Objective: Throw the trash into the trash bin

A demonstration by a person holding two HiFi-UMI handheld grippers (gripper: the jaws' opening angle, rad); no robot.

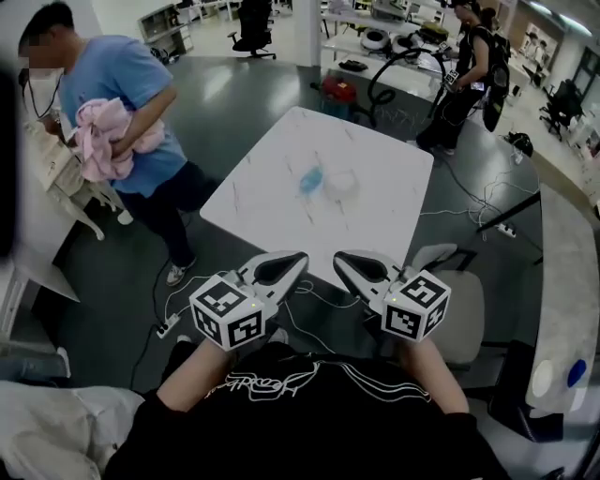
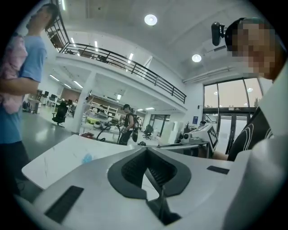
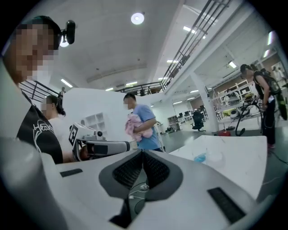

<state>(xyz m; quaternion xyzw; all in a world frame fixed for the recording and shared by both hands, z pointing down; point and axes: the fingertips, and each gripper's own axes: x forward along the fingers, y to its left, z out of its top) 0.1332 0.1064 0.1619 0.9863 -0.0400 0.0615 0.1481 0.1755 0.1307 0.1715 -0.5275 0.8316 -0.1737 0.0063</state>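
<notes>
Crumpled blue trash (image 1: 310, 180) beside a clear scrap (image 1: 341, 186); left gripper (image 1: 300, 256) and right gripper (image 1: 338, 259) pressed together, empty.

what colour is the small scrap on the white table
The scrap is light blue, seen best in the head view.

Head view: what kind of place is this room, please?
Most likely a large open-plan lab or workshop. Workbenches loaded with equipment stand at the back, with an office chair nearby. Cables trail over the dark floor, and a railed mezzanine runs overhead.
</notes>
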